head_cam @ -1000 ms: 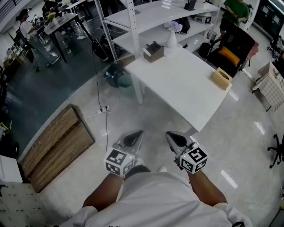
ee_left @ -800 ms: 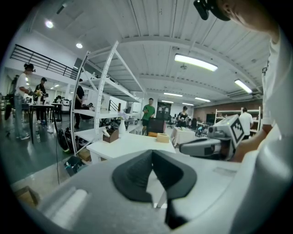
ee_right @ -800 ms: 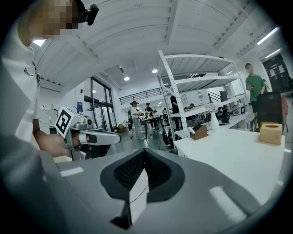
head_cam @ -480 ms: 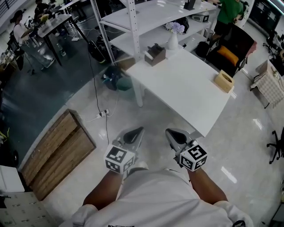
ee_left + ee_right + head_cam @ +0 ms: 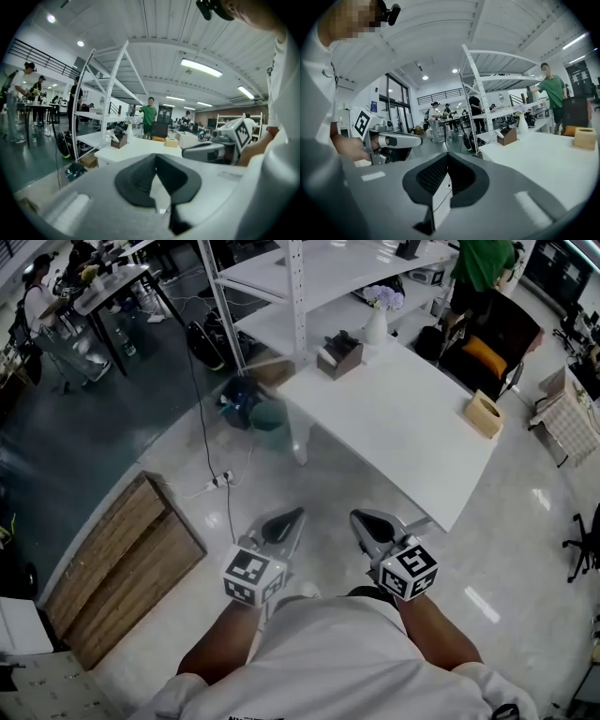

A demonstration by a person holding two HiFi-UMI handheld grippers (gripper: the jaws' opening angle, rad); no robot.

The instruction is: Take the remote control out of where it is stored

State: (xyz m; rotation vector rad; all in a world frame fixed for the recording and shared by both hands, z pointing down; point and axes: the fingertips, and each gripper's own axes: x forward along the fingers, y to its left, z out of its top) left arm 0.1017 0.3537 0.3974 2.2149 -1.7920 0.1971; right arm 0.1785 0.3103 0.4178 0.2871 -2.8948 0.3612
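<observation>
Fingers on my left gripper [image 5: 289,518] and right gripper [image 5: 363,520] are pressed together with nothing between them; the two gripper views settle that, the head view does not. No step is done yet. I judge the remote control sits in the brown holder [image 5: 339,354] at the far corner of the table [image 5: 403,427], well apart from both grippers. The right gripper view shows something slanted poking out of it, too small to name.
</observation>
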